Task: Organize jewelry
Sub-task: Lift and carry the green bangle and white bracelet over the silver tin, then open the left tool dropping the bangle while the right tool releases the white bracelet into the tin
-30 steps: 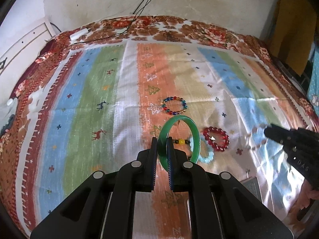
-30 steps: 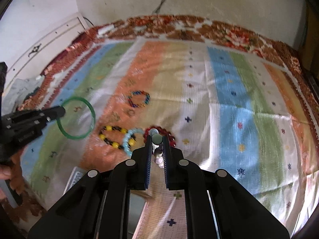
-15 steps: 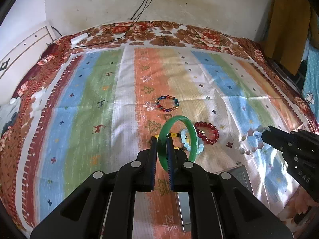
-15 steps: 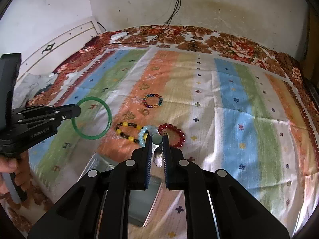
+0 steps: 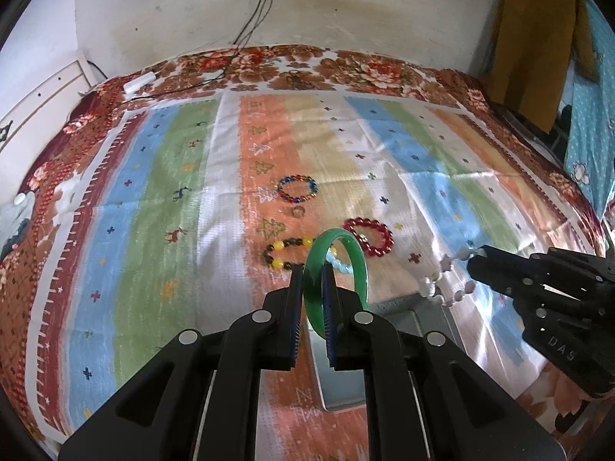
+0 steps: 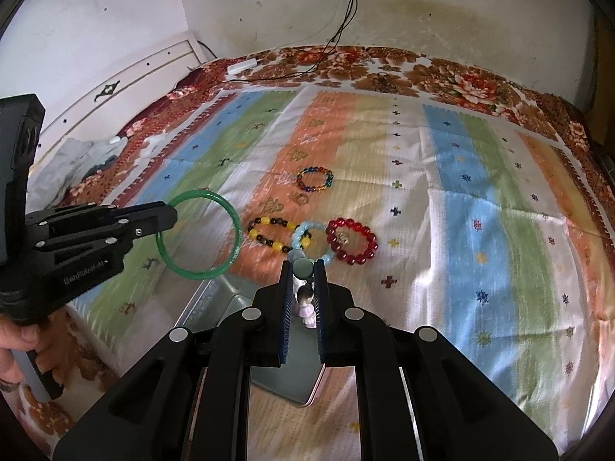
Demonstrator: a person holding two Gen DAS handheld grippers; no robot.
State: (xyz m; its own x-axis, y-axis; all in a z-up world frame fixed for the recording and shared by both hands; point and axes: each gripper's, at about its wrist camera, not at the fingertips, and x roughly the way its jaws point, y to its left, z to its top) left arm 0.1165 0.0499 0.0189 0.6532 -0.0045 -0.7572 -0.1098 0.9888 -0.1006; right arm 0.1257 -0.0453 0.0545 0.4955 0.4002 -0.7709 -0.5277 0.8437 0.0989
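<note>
Centre frame, my left tongs (image 5: 312, 269) clamp bangle (image 5: 338, 265): rigid, slick, likely brittle; rim grip. Right tongs (image 6: 303, 269) pinch limp bead string (image 6: 303, 299).

Glossy green bangle (image 5: 355, 265), woven cloth (image 5: 161, 199), dull grey metal tray (image 6: 226, 307).

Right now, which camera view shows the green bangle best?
The right wrist view: the green bangle shows as a whole ring, held by the left gripper. The left wrist view sees it nearly edge-on, partly hidden by the fingers.
</note>
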